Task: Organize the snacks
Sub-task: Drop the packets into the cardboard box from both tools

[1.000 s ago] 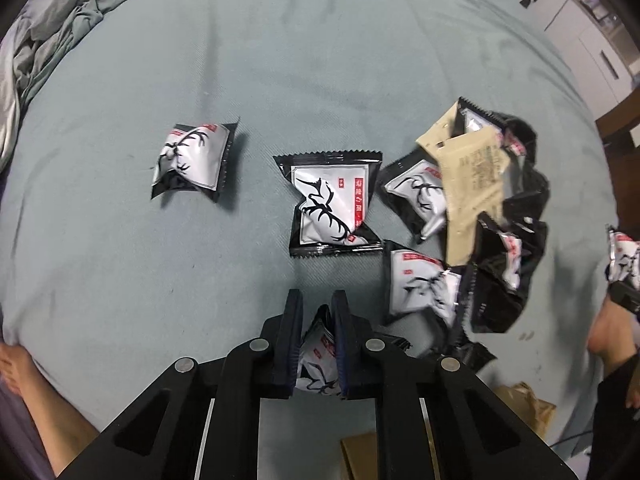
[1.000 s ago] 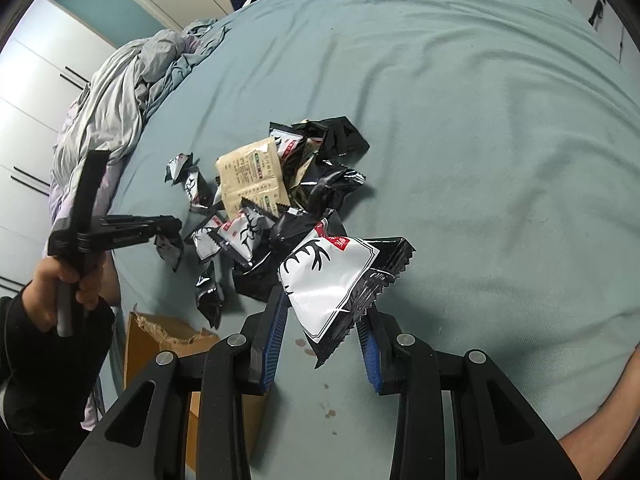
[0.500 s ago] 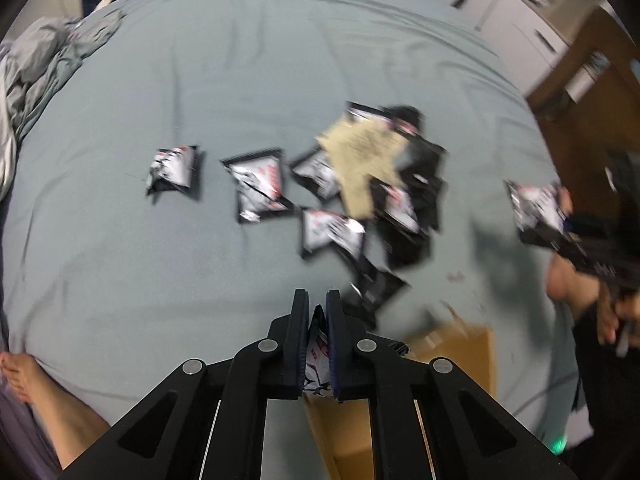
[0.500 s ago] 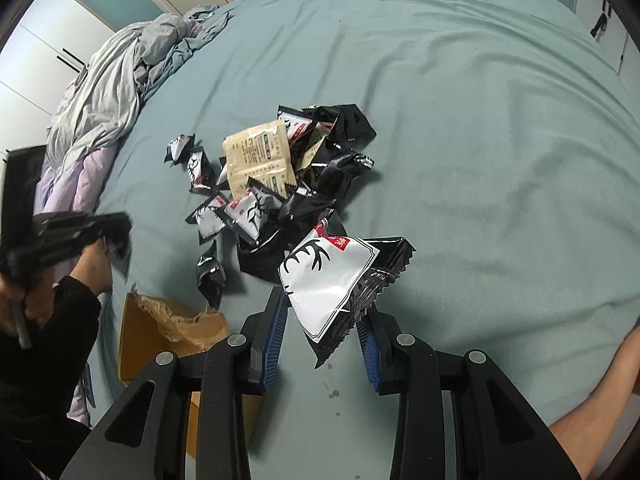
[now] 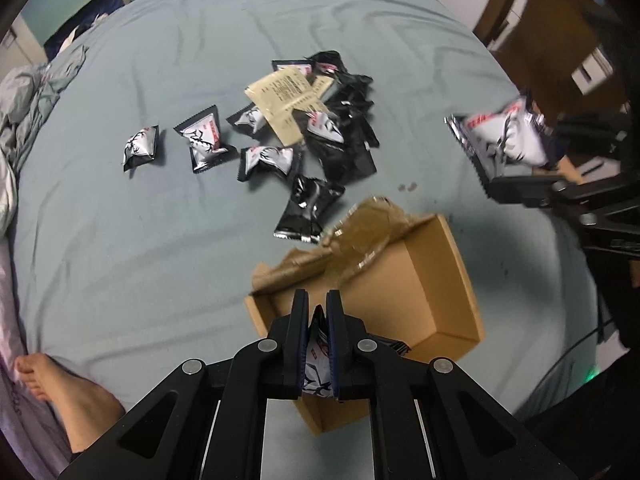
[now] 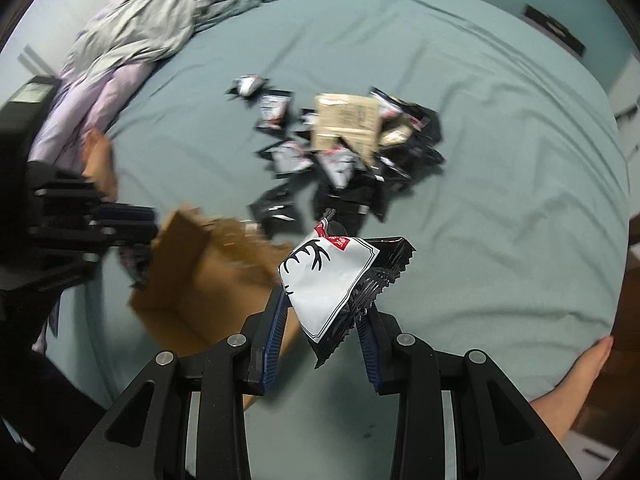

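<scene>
My left gripper (image 5: 317, 308) is shut on a small black-and-white antler-print snack packet (image 5: 317, 354) and points down over an open cardboard box (image 5: 420, 280) on the bed. My right gripper (image 6: 324, 304) is shut on a larger white-and-black antler packet (image 6: 328, 276), held in the air beside the box (image 6: 200, 276). In the left wrist view that packet (image 5: 500, 140) hangs at the right. A pile of packets (image 5: 340, 128) with a beige one (image 5: 284, 100) on top lies beyond the box. Single packets (image 5: 140, 146) (image 5: 204, 140) lie to its left.
Everything sits on a teal bed sheet (image 5: 160, 260). A crumpled grey blanket (image 6: 160, 20) is heaped at the far left. A bare foot (image 5: 52, 384) rests on the bed's near left edge, another (image 6: 576, 380) at the right. Torn brown paper (image 5: 360, 232) hangs over the box's far wall.
Both grippers have risen and swung from the pile towards the box, each keeping its packet. The left one now hangs over the box. Both wrists have rolled.
</scene>
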The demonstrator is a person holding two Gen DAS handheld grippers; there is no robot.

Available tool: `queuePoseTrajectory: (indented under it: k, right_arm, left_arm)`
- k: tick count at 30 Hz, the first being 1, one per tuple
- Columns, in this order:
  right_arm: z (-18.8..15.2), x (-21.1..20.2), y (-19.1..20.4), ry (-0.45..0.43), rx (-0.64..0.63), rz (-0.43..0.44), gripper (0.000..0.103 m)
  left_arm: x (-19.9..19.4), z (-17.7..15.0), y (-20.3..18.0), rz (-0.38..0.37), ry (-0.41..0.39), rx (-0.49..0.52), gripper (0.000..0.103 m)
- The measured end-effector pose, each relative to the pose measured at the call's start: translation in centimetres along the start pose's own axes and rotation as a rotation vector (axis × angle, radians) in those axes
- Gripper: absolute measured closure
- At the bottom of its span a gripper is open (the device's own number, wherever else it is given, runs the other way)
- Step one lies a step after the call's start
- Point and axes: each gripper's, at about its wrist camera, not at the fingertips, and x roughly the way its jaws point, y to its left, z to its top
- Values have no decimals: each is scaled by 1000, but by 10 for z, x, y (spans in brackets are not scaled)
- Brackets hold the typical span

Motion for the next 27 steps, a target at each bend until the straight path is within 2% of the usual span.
queuePoseTrajectory:
  k: [1, 4, 5, 6, 7, 8, 10, 18, 21, 24, 27]
  right_arm:
    - [0, -5, 5, -3, -14, 2, 70]
    - [-2, -19, 16, -18, -40, 27, 70]
    - [-3, -21, 18, -18, -41, 38, 70]
    - [-4, -23, 20, -16, -42, 45, 70]
    - [-5, -24, 23, -12, -46, 53, 70]
    - [-6, -25, 24, -8, -50, 56, 70]
    - [-9, -23, 30, 7, -67, 62, 70]
    - [-16, -4, 53, 107, -144, 62, 70]
    - [-18, 2, 61, 158, -161, 94, 70]
    - [-18, 7, 74, 171, -211, 103, 69]
    - [-15, 14, 77, 179, -208, 122, 68]
  left_arm:
    - [1, -3, -4, 12, -2, 13, 93]
    - [2, -8, -10, 37, -14, 44, 79]
    - [3, -9, -11, 52, -17, 53, 67]
    - [3, -10, -12, 68, -20, 63, 60]
    - [2, -10, -12, 86, -26, 71, 40]
    - [1, -10, -11, 102, -35, 75, 28]
    - [0, -10, -8, 132, -50, 81, 27]
    - [8, -5, 11, 187, -4, 48, 26]
    - [9, -5, 17, 199, -1, 40, 26]
    - [12, -5, 23, 193, 9, 22, 26]
    - [14, -5, 25, 194, 17, 13, 26]
